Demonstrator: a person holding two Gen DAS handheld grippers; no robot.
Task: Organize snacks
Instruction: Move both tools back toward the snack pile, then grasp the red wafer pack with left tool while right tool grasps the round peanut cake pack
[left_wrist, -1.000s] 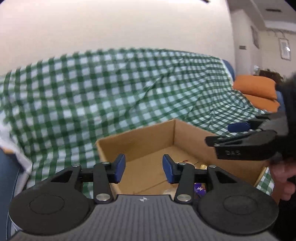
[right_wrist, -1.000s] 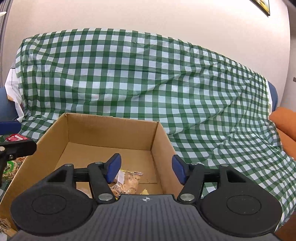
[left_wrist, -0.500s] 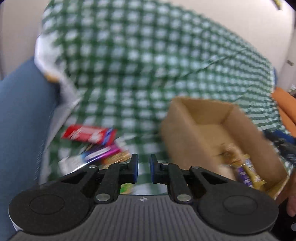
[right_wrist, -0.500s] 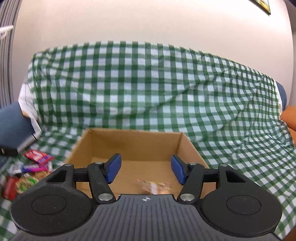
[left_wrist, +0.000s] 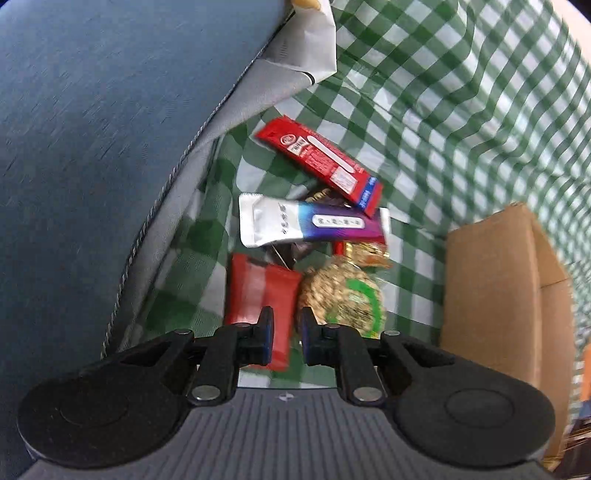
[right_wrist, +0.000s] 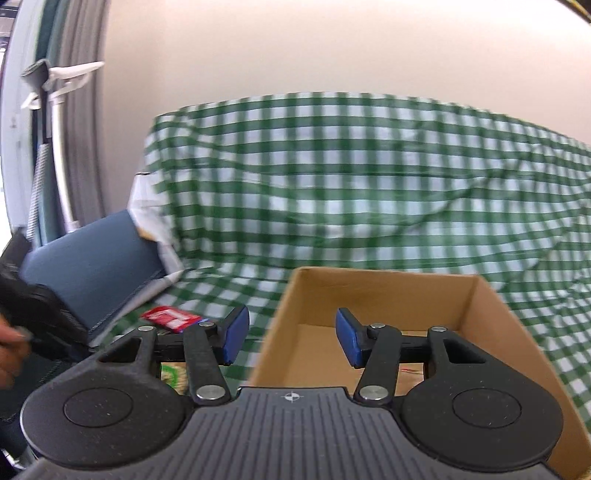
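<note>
A pile of snacks lies on the green checked cloth (left_wrist: 443, 110): a long red bar (left_wrist: 321, 158), a silver and purple packet (left_wrist: 306, 223), a red pouch (left_wrist: 260, 295) and a round nut cake in a green wrapper (left_wrist: 341, 295). My left gripper (left_wrist: 287, 332) hovers over the red pouch's right edge, its jaws nearly closed with a narrow gap and nothing between them. The cardboard box (left_wrist: 491, 288) stands to the right of the pile. My right gripper (right_wrist: 291, 341) is open and empty above the box's left wall (right_wrist: 280, 332).
A blue sofa cushion (left_wrist: 92, 147) rises left of the pile, with white fabric (left_wrist: 303, 55) at its edge. The checked cloth (right_wrist: 351, 192) drapes over the sofa back. The left gripper's body (right_wrist: 33, 314) shows at the right wrist view's left edge.
My left gripper swung from the box to the snack pile, narrowed its jaws and came down close over the red pouch. My right gripper drifted left, from over the box interior to its left wall.
</note>
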